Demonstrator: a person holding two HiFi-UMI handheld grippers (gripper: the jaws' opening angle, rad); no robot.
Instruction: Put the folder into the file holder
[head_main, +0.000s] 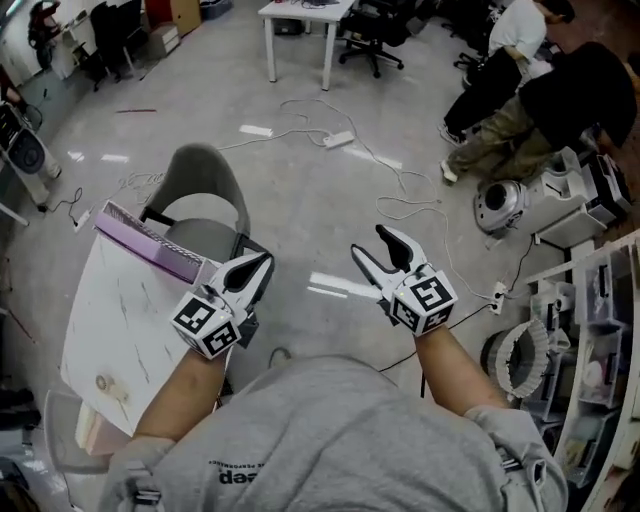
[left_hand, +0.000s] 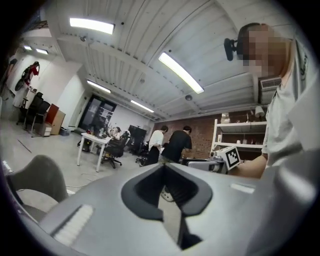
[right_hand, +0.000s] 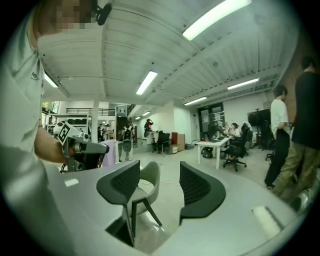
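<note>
The purple folder (head_main: 146, 238) lies at the far end of the tabletop (head_main: 118, 322), probably light, thin and floppy, so best pinched near its stiffer spine, while the left claw (head_main: 258, 268) is clenched empty and the right claw (head_main: 368, 241) gapes, holding nothing.

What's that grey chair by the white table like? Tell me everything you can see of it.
The grey chair has a rounded one-piece shell back and a seat in the same pale grey, matte like plastic or fabric. The right gripper view shows thin, dark, splayed legs beneath it. It stands upright on the shiny floor at the far end of the white table. Nobody sits in it.
</note>
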